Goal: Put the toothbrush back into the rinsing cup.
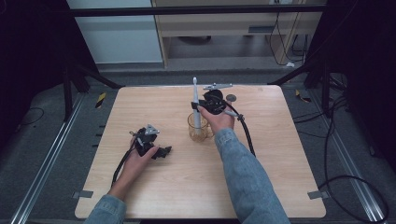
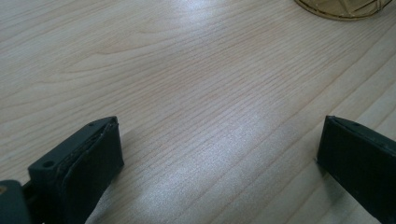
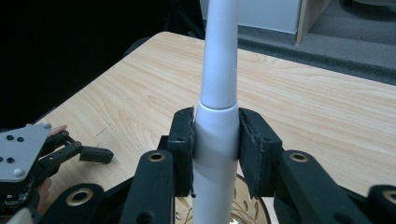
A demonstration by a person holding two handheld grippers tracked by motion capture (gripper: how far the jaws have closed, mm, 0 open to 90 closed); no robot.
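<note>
A white electric toothbrush (image 1: pixel 195 108) stands upright inside an amber glass cup (image 1: pixel 198 128) near the table's middle. My right gripper (image 1: pixel 201 108) is shut on the toothbrush's handle (image 3: pixel 216 140), its two black pads pressing either side just above the cup's rim (image 3: pixel 243 205). My left gripper (image 1: pixel 164 151) rests low over the wooden table (image 1: pixel 154 112) to the cup's left, open, with bare wood between its jaws (image 2: pixel 219 163). The cup's edge (image 2: pixel 343 8) shows at the top right of the left gripper view.
A small round dark disc (image 1: pixel 231 98) lies on the table behind the right gripper. Cables trail from both grippers across the wood. The left gripper with its grey plate (image 3: pixel 18 154) appears at the lower left of the right gripper view.
</note>
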